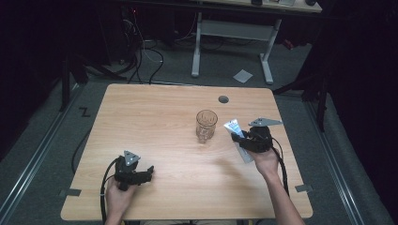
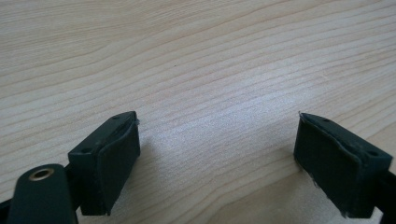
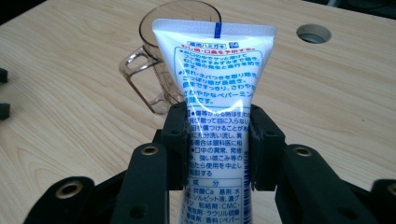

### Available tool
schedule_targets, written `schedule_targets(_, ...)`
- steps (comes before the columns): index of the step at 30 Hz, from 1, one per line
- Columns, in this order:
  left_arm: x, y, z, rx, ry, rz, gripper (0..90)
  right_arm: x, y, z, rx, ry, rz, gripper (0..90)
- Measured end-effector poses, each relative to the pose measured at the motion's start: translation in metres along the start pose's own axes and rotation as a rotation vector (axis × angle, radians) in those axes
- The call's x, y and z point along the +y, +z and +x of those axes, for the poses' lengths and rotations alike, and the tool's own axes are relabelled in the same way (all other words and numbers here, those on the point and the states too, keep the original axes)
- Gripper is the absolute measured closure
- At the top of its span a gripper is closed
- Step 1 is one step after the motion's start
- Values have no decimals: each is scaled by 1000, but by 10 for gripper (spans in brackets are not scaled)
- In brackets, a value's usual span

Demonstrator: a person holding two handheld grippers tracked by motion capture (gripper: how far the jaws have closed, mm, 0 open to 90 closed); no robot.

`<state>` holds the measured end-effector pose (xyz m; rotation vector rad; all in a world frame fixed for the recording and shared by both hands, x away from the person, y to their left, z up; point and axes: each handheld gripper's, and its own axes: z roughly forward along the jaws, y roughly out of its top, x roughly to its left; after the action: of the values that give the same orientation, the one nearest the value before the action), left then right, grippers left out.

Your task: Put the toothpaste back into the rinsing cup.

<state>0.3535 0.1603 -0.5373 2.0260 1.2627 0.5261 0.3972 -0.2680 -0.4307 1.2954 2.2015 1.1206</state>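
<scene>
A white tube of toothpaste (image 3: 217, 93) with blue and red print stands between the jaws of my right gripper (image 3: 218, 144), which is shut on its middle. Its crimped flat end points away from the gripper. In the high view the tube (image 1: 233, 127) slants across my right gripper (image 1: 244, 139) at the table's right side. A clear glass mug (image 1: 206, 124) with a handle stands just left of it; in the right gripper view the mug (image 3: 154, 56) is right behind the tube. My left gripper (image 1: 149, 171) rests low at the front left, open, with bare wood between its pads (image 2: 109, 158).
The wooden table (image 1: 155, 117) has a round cable hole (image 1: 223, 99) near its far edge. Behind the table stand a white desk frame (image 1: 232, 33) and cables on the grey floor. A piece of paper (image 1: 242, 75) lies on the floor.
</scene>
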Motion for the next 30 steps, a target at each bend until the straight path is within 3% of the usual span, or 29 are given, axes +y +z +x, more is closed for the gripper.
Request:
schedule_targets(8,0,0,0,0,0,0,147,13,0,3,54,-1,-54,652)
schedule_targets(20,0,0,0,0,0,1,147,36,5,8,83,-38,-114,649)
schedule_targets(30,0,0,0,0,0,0,147,54,11,12,88,-42,-109,651)
